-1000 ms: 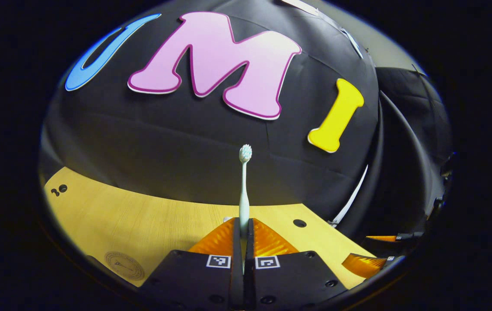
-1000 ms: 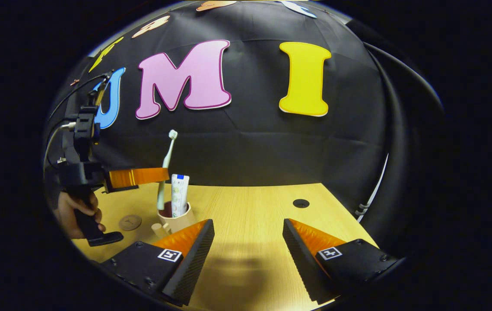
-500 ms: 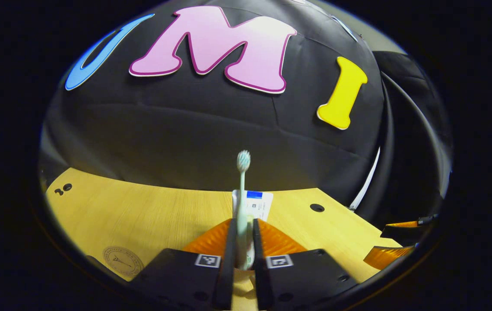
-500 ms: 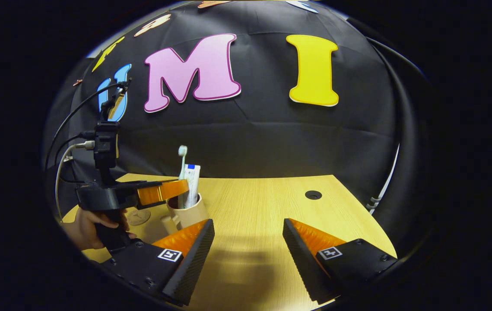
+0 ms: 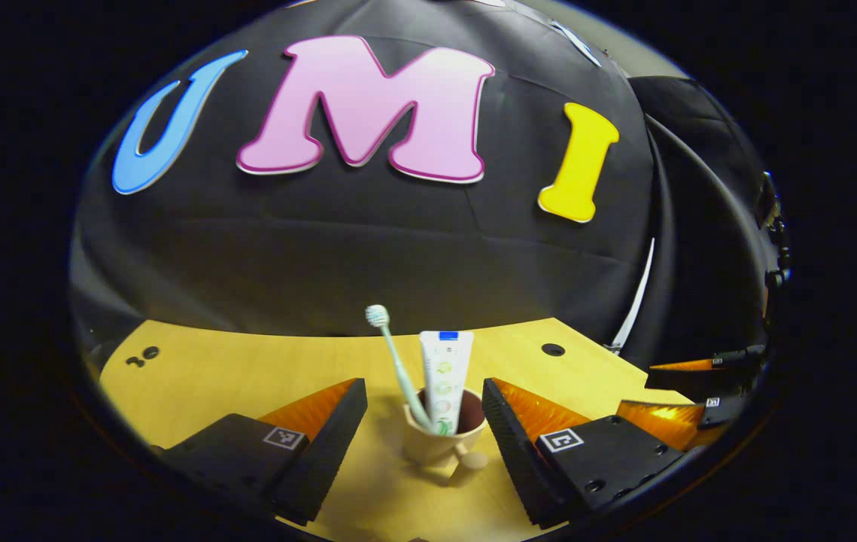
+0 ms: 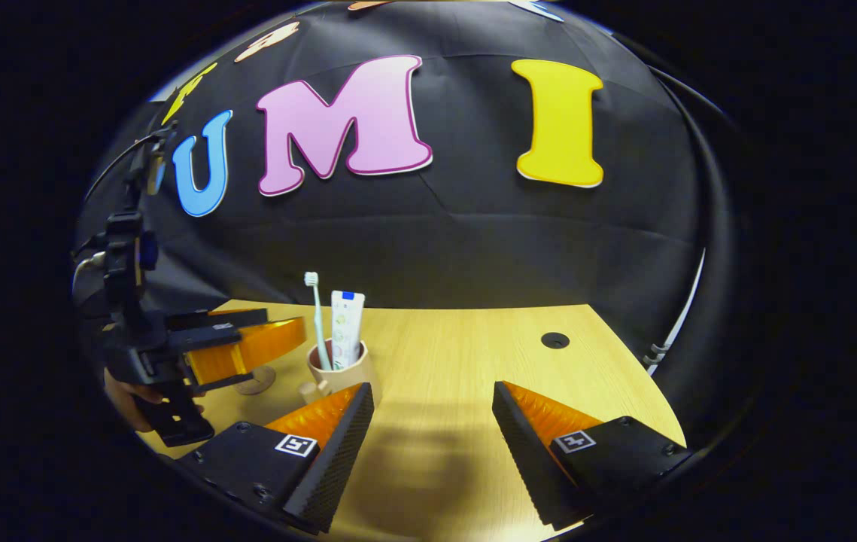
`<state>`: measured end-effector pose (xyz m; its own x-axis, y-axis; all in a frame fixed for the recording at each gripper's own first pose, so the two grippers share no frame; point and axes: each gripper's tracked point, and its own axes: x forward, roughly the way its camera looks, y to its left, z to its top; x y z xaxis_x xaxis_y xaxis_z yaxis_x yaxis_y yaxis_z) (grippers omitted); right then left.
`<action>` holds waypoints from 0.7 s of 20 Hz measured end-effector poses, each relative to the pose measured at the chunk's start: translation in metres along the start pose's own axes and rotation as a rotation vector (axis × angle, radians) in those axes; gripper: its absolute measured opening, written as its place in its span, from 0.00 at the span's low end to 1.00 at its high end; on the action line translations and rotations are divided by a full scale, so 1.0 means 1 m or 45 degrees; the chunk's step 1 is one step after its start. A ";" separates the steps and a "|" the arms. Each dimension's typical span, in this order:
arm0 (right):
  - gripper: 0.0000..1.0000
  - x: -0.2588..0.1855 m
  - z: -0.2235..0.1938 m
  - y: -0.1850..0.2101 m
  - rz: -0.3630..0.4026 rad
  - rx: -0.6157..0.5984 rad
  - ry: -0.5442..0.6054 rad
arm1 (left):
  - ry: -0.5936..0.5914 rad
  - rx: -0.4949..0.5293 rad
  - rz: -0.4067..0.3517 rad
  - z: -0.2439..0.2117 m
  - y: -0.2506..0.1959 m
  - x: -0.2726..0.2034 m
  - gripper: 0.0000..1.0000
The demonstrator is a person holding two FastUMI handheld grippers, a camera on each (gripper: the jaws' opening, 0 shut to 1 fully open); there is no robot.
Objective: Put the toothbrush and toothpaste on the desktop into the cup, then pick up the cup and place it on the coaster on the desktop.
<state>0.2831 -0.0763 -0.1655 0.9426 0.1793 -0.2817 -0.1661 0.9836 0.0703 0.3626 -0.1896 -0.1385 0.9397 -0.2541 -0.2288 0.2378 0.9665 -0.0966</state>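
A beige cup (image 5: 436,444) stands on the wooden desktop (image 5: 247,376) between the fingers of my left gripper (image 5: 422,385), which is open and touches nothing. A pale toothbrush (image 5: 396,361) leans left in the cup, beside an upright white toothpaste tube (image 5: 445,376). In the right gripper view the cup (image 6: 341,374), toothbrush (image 6: 315,316) and toothpaste (image 6: 346,325) stand at the left. The left gripper (image 6: 259,340), held by a hand (image 6: 127,391), hovers left of them over the round coaster (image 6: 253,388). My right gripper (image 6: 432,388) is open over bare desktop (image 6: 458,361).
A round hole (image 6: 554,340) lies at the back right of the desktop, also seen in the left gripper view as a hole (image 5: 552,349). The black cloth wall closes the back. The right gripper (image 5: 699,391) shows at the far right.
My left gripper has opened and let go of the toothbrush, which now leans in the cup beside the toothpaste. The left gripper has dropped and pulled back; the right one stayed open.
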 end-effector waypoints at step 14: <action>0.98 0.041 -0.022 0.109 0.165 -0.040 0.585 | 0.115 -0.176 0.220 -0.069 0.027 -0.220 0.98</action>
<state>0.2974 0.0383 -0.1902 0.6891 0.2838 -0.6668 -0.2896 0.9513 0.1056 0.1456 -0.1100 -0.1575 0.9364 -0.0938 -0.3382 0.0339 0.9833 -0.1788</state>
